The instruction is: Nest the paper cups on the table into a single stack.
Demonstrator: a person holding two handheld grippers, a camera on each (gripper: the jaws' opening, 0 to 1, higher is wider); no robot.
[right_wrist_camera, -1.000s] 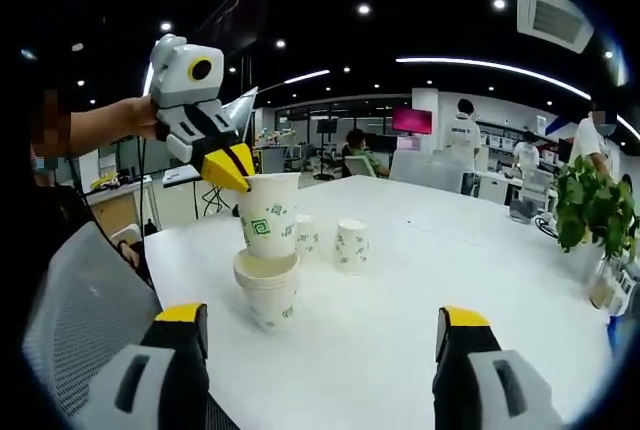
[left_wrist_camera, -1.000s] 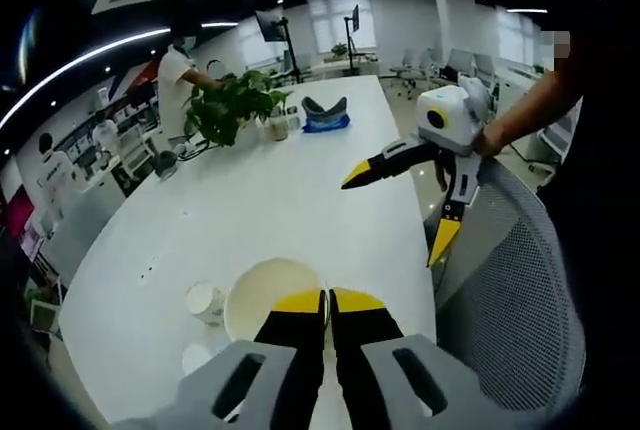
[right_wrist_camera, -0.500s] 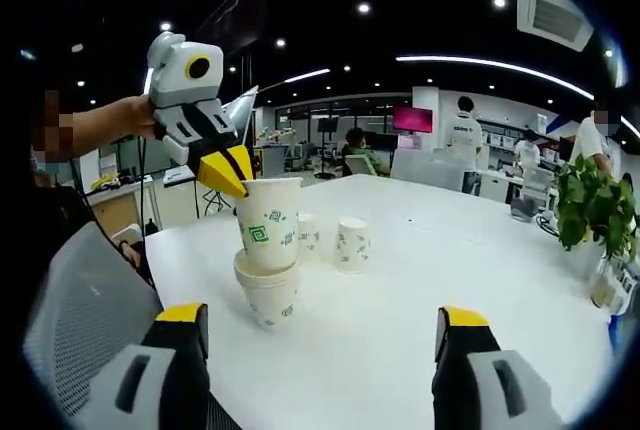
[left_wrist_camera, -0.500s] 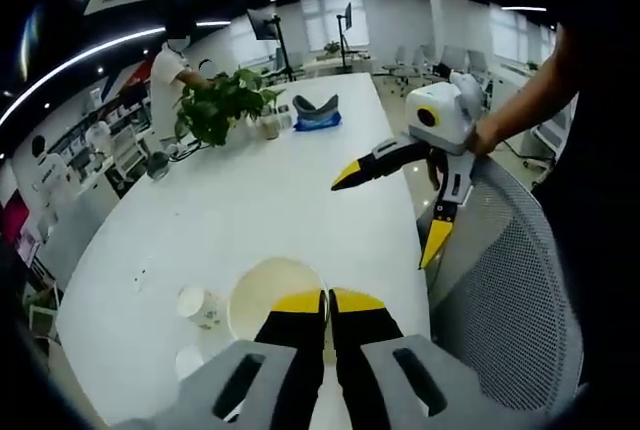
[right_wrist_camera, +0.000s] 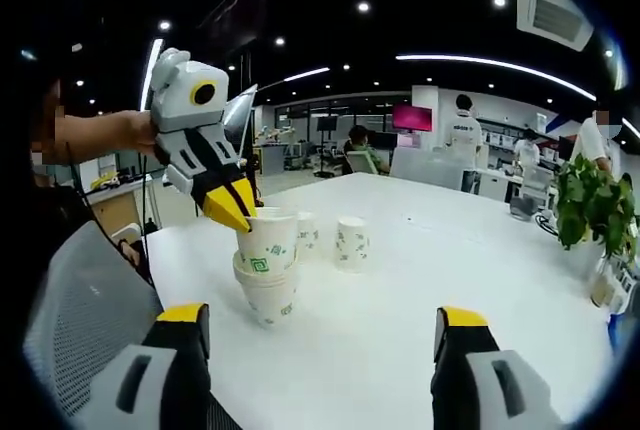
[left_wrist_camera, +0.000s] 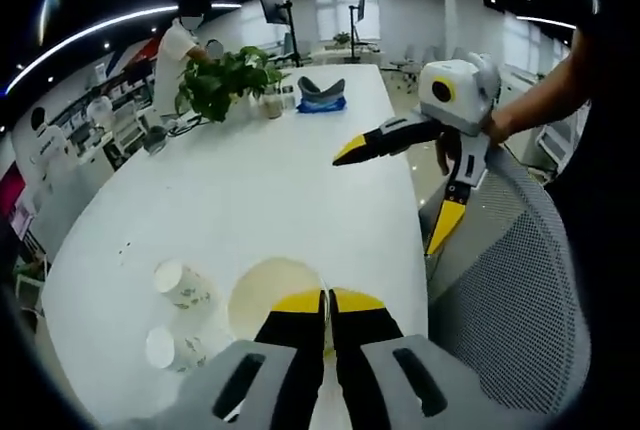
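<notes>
Left gripper (right_wrist_camera: pixel 240 218), jaws clenched on cup (right_wrist_camera: pixel 266 240), has lowered it partway into stack (right_wrist_camera: pixel 268 295). Right gripper (right_wrist_camera: pixel 320 335) jaws released. Two cups (right_wrist_camera: pixel 351 242) remain on desk (right_wrist_camera: pixel 420 270).

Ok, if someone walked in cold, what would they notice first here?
Probably the left gripper, shut on the rim of a paper cup that sits partly nested in the stack near the table's edge. Two more cups stand upside down just behind it. The right gripper hangs open over the table's far edge, beside a mesh chair.
</notes>
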